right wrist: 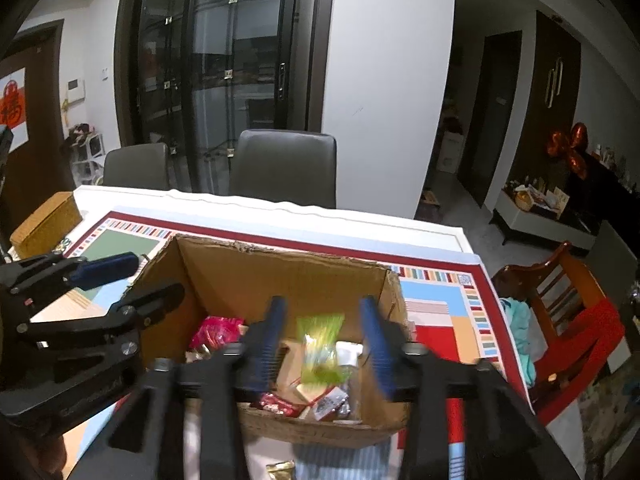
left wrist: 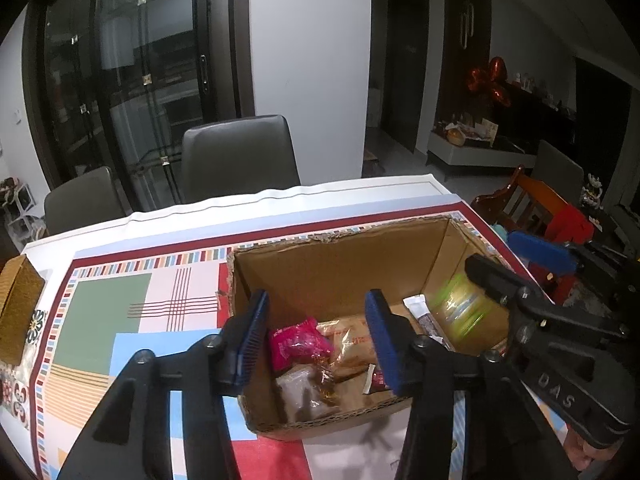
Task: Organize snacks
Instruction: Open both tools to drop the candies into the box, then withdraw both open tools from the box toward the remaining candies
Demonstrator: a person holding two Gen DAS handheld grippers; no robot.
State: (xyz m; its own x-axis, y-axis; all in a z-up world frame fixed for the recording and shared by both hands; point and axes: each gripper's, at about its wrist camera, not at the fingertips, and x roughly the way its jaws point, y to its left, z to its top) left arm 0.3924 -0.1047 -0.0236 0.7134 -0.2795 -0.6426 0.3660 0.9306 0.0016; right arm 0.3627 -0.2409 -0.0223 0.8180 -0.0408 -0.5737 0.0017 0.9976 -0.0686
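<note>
An open cardboard box (left wrist: 340,272) (right wrist: 280,276) stands on the patterned tablecloth. It holds a pink packet (left wrist: 296,342), an orange-printed clear packet (left wrist: 350,346), a brownish bag (left wrist: 304,394) and a white sachet (left wrist: 422,314). My left gripper (left wrist: 318,308) hovers open over the box's near left side, with nothing between its blue pads. My right gripper (right wrist: 323,312) is open above the box's right part. A green packet (right wrist: 320,348) (left wrist: 460,308) shows as a blurred streak between and below its pads, touching neither. Each gripper also appears in the other's view: the right gripper (left wrist: 516,264), the left gripper (right wrist: 132,284).
A woven brown box (left wrist: 20,308) (right wrist: 48,220) sits at the table's left end. Two grey chairs (left wrist: 240,156) (right wrist: 284,164) stand behind the table, a wooden chair (right wrist: 560,300) to the right. A gold-wrapped snack (right wrist: 280,470) lies on the cloth in front of the box.
</note>
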